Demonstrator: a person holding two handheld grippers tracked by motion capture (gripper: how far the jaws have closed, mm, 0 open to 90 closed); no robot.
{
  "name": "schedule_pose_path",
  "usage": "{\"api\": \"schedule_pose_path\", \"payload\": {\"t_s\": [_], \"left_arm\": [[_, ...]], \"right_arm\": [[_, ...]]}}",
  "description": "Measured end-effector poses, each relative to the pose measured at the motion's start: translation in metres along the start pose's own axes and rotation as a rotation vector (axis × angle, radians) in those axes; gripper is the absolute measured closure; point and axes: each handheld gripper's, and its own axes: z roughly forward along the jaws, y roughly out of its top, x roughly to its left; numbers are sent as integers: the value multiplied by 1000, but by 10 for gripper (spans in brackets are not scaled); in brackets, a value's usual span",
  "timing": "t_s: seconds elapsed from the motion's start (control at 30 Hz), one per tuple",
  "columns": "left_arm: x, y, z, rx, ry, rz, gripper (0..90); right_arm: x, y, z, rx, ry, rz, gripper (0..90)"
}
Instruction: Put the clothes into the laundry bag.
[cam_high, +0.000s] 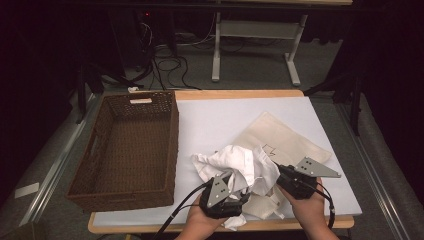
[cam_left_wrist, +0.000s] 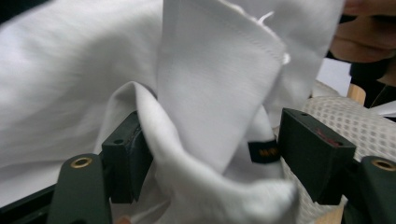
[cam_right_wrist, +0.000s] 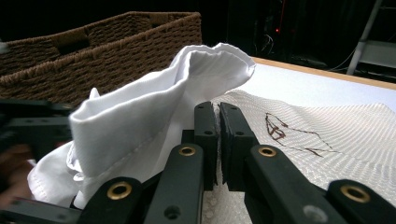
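A crumpled white shirt (cam_high: 240, 160) lies at the front middle of the table, partly on a beige mesh bag (cam_high: 287, 137) with a small dark drawing. My left gripper (cam_high: 239, 189) is at the shirt's near edge. In the left gripper view the left gripper (cam_left_wrist: 210, 158) has its jaws apart, with loose folds of the shirt (cam_left_wrist: 210, 70) hanging between them. My right gripper (cam_high: 276, 172) is at the shirt's right edge. In the right gripper view the right gripper (cam_right_wrist: 218, 126) has its jaws pressed together on a thin edge of the shirt (cam_right_wrist: 154, 102), which stands up above the mesh bag (cam_right_wrist: 327, 140).
A large brown wicker basket (cam_high: 100, 145) with nothing in it stands at the table's left side. The white tabletop (cam_high: 225, 115) stretches bare behind the shirt. Beyond the table are cables and a metal stand on the floor.
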Motion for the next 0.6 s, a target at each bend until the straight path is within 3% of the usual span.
{"api": "schedule_pose_path", "payload": {"t_s": [0.03, 0.13, 0.33, 0.47, 0.6], "left_arm": [[0, 2, -1, 1, -3, 6, 283], [2, 5, -8, -57, -1, 7, 278], [14, 13, -21, -124, 72, -31, 284], [27, 14, -23, -126, 152, -4, 269], [43, 14, -15, -109, 187, -47, 248]], "right_arm": [[0, 0, 0, 1, -7, -1, 871], [0, -1, -1, 2, -13, 4, 868], [-2, -4, -3, 9, -22, 7, 867], [-2, -5, -3, 13, -20, 6, 866], [-4, -5, -2, 13, -14, 3, 865]]}}
